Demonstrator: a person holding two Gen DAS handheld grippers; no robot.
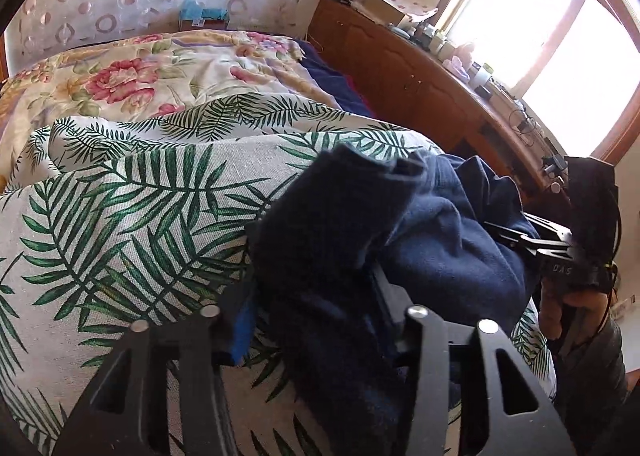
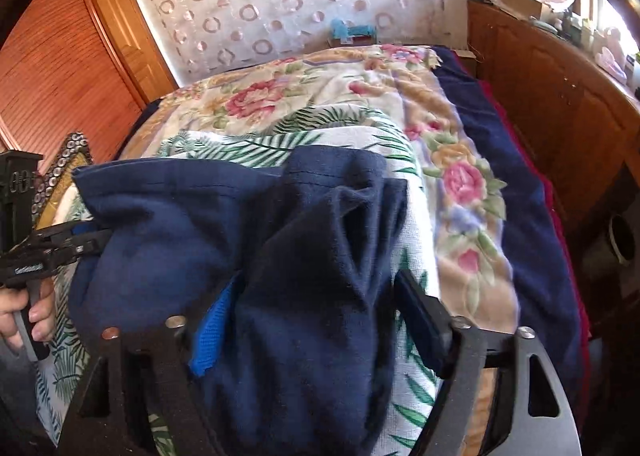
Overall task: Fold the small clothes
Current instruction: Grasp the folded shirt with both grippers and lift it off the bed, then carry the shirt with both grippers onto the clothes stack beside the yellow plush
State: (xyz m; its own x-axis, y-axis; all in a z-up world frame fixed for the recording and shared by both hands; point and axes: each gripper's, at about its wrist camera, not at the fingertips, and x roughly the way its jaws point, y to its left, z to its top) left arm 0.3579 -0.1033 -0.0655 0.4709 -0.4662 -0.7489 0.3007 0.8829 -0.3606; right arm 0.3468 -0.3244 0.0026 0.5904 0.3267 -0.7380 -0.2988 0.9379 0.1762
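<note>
A crumpled navy garment (image 1: 440,248) (image 2: 168,224) lies on a palm-leaf sheet (image 1: 120,216) on the bed. In the left wrist view a thick fold of it fills the gap between the fingers of my left gripper (image 1: 312,296), which is shut on it. The right wrist view shows that left gripper (image 2: 96,240) pinching the garment's left edge. My right gripper (image 2: 320,296) stands open: the cloth hangs over its blue-padded left finger (image 2: 212,328), and sheet shows between the cloth and the right finger (image 2: 420,316). Seen from the left, the right gripper (image 1: 504,236) reaches into the garment's right side.
A floral quilt (image 1: 160,68) covers the far half of the bed, with a dark blue blanket (image 2: 500,160) along its right edge. A wooden cabinet (image 1: 400,68) with clutter on top runs along the right, under a bright window (image 1: 560,36). A wooden door (image 2: 60,56) stands at the left.
</note>
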